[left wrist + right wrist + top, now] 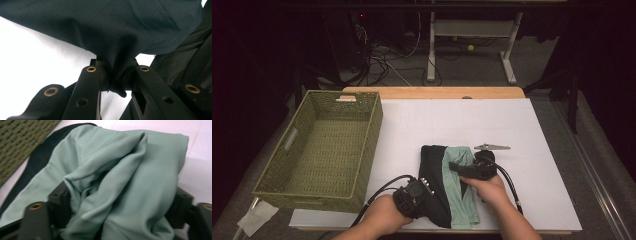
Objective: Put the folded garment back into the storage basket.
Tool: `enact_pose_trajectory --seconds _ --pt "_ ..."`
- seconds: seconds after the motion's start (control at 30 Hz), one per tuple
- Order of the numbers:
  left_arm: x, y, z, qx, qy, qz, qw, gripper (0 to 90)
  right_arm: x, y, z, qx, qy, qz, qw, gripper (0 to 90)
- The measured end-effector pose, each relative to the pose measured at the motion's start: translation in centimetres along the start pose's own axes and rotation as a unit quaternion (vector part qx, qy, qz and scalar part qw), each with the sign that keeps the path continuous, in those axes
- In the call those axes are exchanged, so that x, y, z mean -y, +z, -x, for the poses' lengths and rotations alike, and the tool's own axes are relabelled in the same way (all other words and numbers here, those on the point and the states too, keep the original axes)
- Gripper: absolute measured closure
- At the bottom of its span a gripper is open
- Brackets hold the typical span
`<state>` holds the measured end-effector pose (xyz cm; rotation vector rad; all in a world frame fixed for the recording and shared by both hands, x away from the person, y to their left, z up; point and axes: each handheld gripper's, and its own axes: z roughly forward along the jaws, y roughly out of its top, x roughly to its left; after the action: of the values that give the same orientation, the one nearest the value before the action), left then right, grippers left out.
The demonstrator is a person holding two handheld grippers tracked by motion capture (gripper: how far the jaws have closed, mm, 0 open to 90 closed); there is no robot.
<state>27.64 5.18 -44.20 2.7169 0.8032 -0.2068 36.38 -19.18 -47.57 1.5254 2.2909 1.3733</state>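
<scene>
Pinched dark fabric sits right at the lens of the left gripper view: the left tongs (117,80) are clamped tight on a fold of the black cloth garment (107,32), which bunches into a narrow neck between the jaws. In the right gripper view, the right tongs (117,212) stand about half-way in, with a thick rumple of the mint-green cloth garment (130,177) filling the gap between the jaws; whether the pads press firmly on it cannot be told, though the fabric touches both.

From the high view, both garments lie together in one loosely folded stack on the white-covered desk (532,140), near its front edge, the green piece on top of the black one. The woven olive-green rectangular basket (362,145) stands to the left of the stack, apart from it, with nothing inside.

By the look of things, the work is at an early-to-middle stage: the clothes are gathered and being gripped at two ends, but the stack is not lifted clear and nothing has reached the basket. Carrying the bundle across and setting it down appear to remain.
</scene>
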Motion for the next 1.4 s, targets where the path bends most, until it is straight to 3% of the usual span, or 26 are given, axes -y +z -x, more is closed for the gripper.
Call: enact_pose_trajectory --seconds 0.1,0.2,0.53,0.7,0.83,1.03,1.17,1.4 --pt "0.0 0.0 0.0 -0.001 0.000 0.000 1.0000 77.6 0.0 0.0 0.2 -0.021 0.006 0.000 0.9998 38.4" --pt "0.0 0.0 0.1 -0.001 -0.003 0.000 1.0000 77.6 0.1 -0.1 0.2 -0.027 0.001 0.003 0.9996 42.6" --pt "-0.2 0.0 0.1 -0.002 -0.005 -0.006 1.0000 77.6 0.1 -0.5 0.1 -0.025 -0.022 0.009 0.9994 53.7" --pt "-0.4 0.0 0.4 -0.011 -0.007 -0.011 0.9999 77.6 0.0 -0.7 0.4 -0.032 -0.036 0.005 0.9988 57.7" --pt "-0.3 0.0 0.4 -0.014 -0.010 -0.010 0.9998 77.5 0.3 -1.1 -0.3 -0.011 -0.089 0.016 0.9959 60.4" --pt "-0.3 0.0 0.6 -0.021 -0.005 -0.008 0.9997 77.6 0.4 -1.2 -0.2 -0.013 -0.083 0.022 0.9962 62.7" --pt "-0.2 -0.1 0.5 -0.014 -0.013 -0.007 0.9998 77.6 0.4 -1.3 -0.4 -0.006 -0.084 0.031 0.9960 65.0" --pt "-0.6 -0.6 0.7 -0.015 -0.016 -0.017 0.9996 78.2 0.3 -1.9 -1.1 0.014 -0.115 0.053 0.9919 67.5"
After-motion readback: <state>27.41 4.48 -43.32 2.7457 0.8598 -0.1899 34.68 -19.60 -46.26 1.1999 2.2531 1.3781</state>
